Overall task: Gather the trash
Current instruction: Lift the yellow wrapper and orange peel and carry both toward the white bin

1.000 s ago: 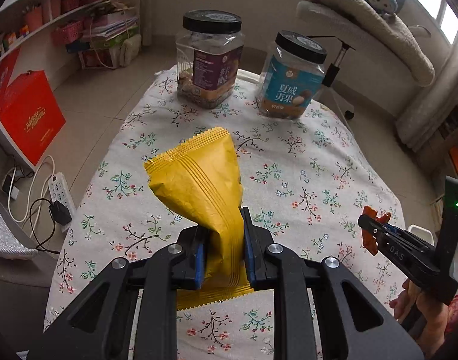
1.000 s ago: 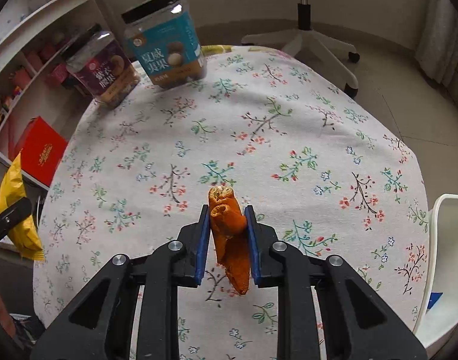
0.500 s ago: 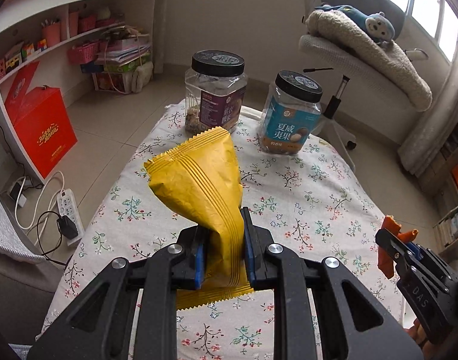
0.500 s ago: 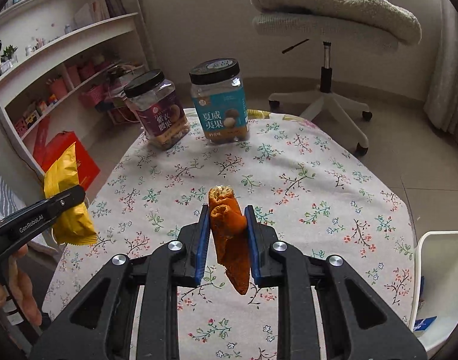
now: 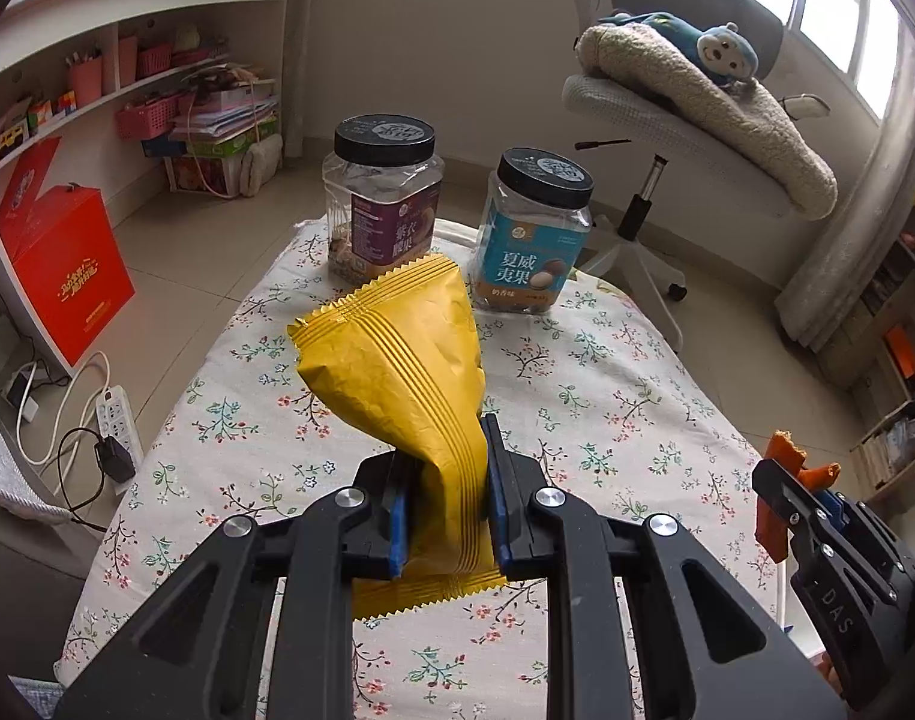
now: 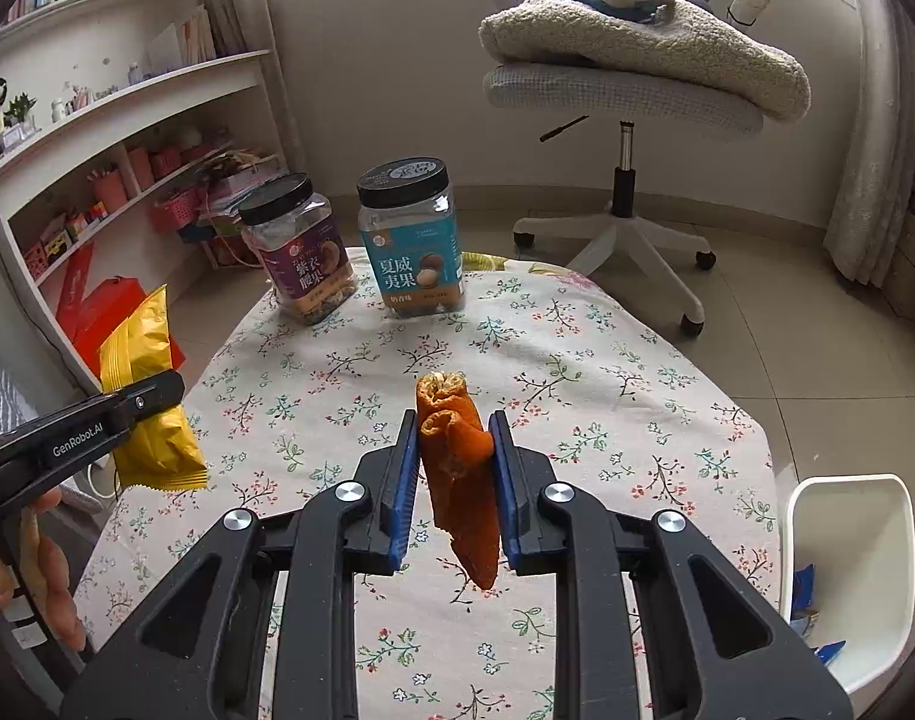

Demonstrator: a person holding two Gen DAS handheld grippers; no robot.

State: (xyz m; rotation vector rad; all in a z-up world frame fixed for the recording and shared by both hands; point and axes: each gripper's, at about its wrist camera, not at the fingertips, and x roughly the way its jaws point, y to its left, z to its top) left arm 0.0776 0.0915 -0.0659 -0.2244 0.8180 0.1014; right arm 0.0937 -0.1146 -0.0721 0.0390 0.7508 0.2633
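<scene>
My left gripper (image 5: 445, 468) is shut on a yellow snack bag (image 5: 403, 372) and holds it above the floral tablecloth (image 5: 607, 396). The bag also shows at the left of the right wrist view (image 6: 145, 396). My right gripper (image 6: 451, 450) is shut on a curled orange peel (image 6: 457, 480), held above the table. The peel and right gripper also show at the right edge of the left wrist view (image 5: 787, 480). A white bin (image 6: 847, 570) with some wrappers inside stands beside the table at the lower right.
Two black-lidded jars stand at the table's far end: a purple-labelled one (image 5: 385, 210) and a blue-labelled one (image 5: 535, 234). A swivel chair with a blanket and plush toy (image 6: 625, 84) is behind the table. Shelves and a red box (image 5: 55, 264) are at the left.
Both grippers have lifted and tilted up from looking down at the table to looking across it. Each keeps its hold on its item.
</scene>
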